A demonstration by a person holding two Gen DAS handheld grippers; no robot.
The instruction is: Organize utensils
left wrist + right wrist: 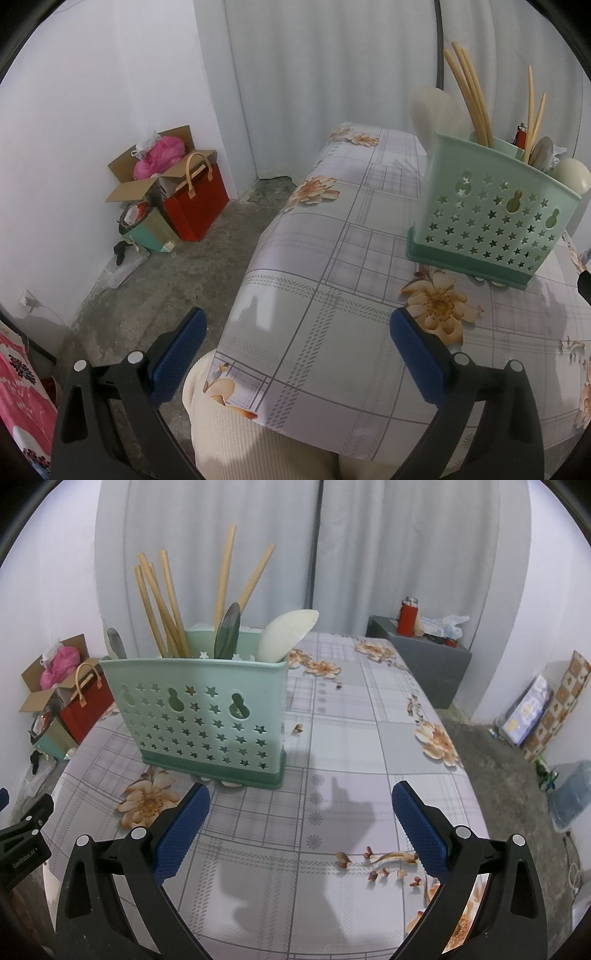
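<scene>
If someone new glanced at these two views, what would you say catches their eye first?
Most likely the mint green utensil holder with star cut-outs, standing upright on the flowered tablecloth, bristling with chopsticks and spoons. Next, the open blue-padded left gripper and right gripper, both empty. On the floor by the wall, a red bag stands out.

Right gripper [301, 805] empty, jaws spread wide, blue pads [181, 830] over the floral tablecloth [351, 738]. Green star-pierced utensil holder [207, 716] stands upright at 11 o'clock, near the left pad. It contains chopsticks [162, 602], a dark spoon [227, 629] and a pale rice paddle [286, 631]. Red flask [406, 616] on a grey cabinet [428, 661] at 1 o'clock. Part of the left gripper [22, 834] at 9 o'clock.
</scene>
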